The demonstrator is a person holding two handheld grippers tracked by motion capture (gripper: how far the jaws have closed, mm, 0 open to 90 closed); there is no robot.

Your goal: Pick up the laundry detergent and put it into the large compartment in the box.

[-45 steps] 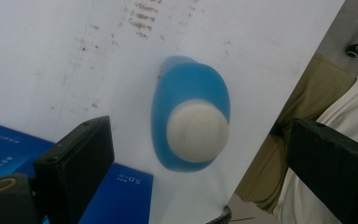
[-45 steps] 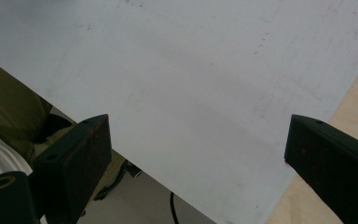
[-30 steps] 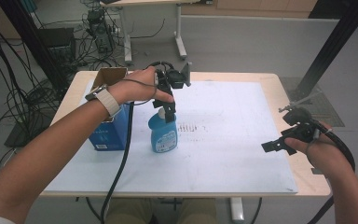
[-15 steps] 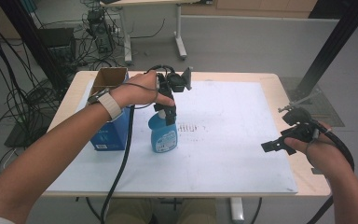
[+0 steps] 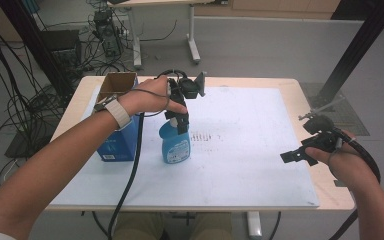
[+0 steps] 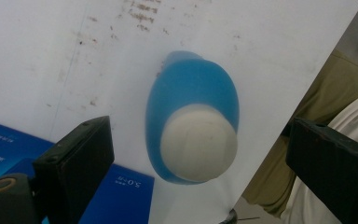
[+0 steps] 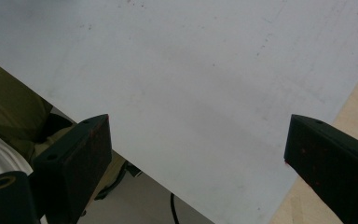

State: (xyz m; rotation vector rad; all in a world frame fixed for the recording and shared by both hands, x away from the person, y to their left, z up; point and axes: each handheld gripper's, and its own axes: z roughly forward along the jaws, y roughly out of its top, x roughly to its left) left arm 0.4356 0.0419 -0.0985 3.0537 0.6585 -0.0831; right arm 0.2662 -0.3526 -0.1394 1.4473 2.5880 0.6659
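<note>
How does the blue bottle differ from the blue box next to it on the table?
The blue bottle is rounded with a whitish cap, while the blue box is square-edged, with an open top showing brown cardboard. The bottle looks narrower than the box. The left tongs hang open over the bottle; nothing hovers over the box. Both stand upright on the white mat.

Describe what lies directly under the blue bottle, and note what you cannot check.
The blue bottle stands upright on the white mat, which covers the table. The left tool hangs open above its white cap. The mat beneath the bottle's base is hidden.
</note>
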